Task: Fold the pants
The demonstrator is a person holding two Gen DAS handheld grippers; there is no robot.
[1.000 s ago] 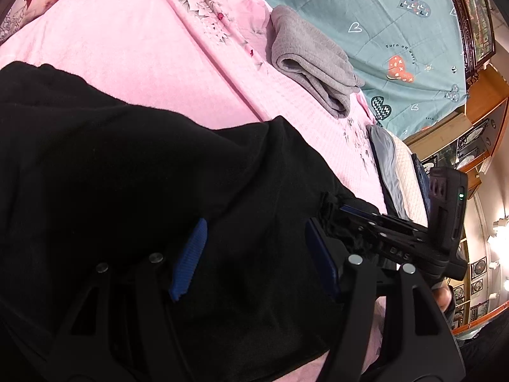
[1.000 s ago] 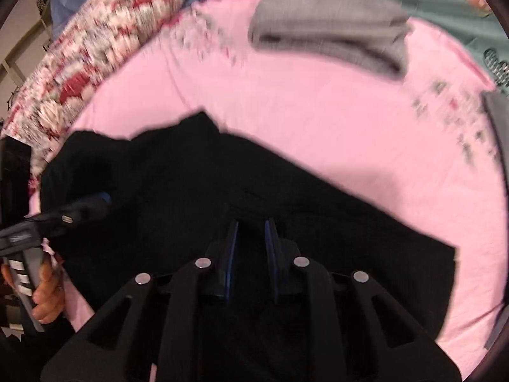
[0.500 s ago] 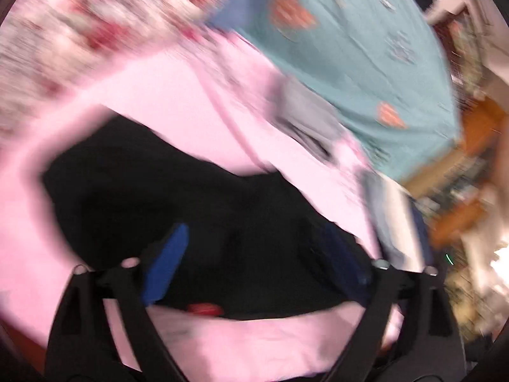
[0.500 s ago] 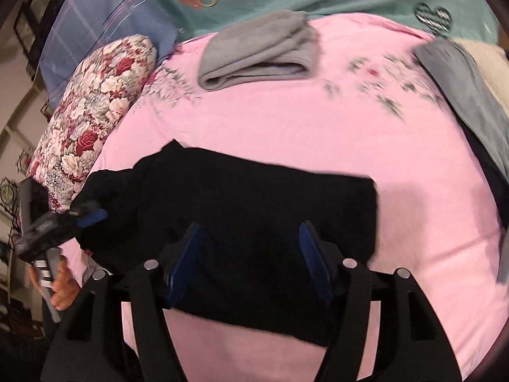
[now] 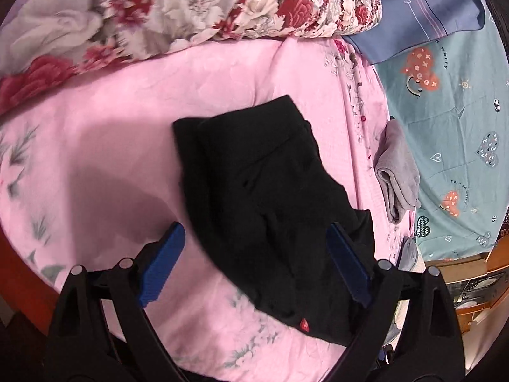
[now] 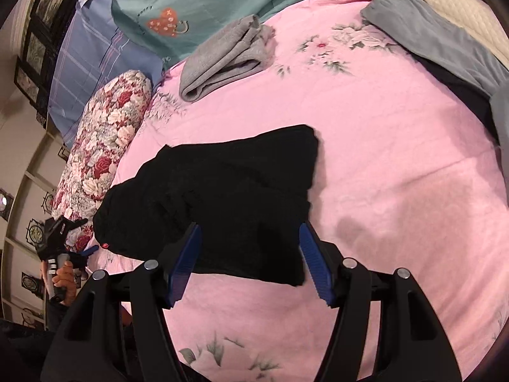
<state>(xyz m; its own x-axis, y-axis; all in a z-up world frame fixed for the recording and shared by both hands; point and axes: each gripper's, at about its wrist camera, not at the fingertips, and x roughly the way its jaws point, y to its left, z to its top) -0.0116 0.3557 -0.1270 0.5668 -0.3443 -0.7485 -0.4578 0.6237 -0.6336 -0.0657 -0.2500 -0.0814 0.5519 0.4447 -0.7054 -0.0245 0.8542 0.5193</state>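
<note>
The black pants lie folded in a compact bundle on the pink bedsheet, with a small red tag near the front edge. They also show in the right wrist view. My left gripper is open and empty, raised above the near end of the bundle. My right gripper is open and empty, raised above the bundle's near edge. The left gripper is also visible in the right wrist view, held off the bed's left side.
Folded grey pants lie at the far side of the bed, also seen in the left wrist view. A floral pillow lies left, a blue pillow and teal quilt behind. Grey and dark clothes are piled at right.
My right gripper opened and let go of the black pants. Both grippers lifted and pulled back from the pants, which now lie folded on the sheet.
</note>
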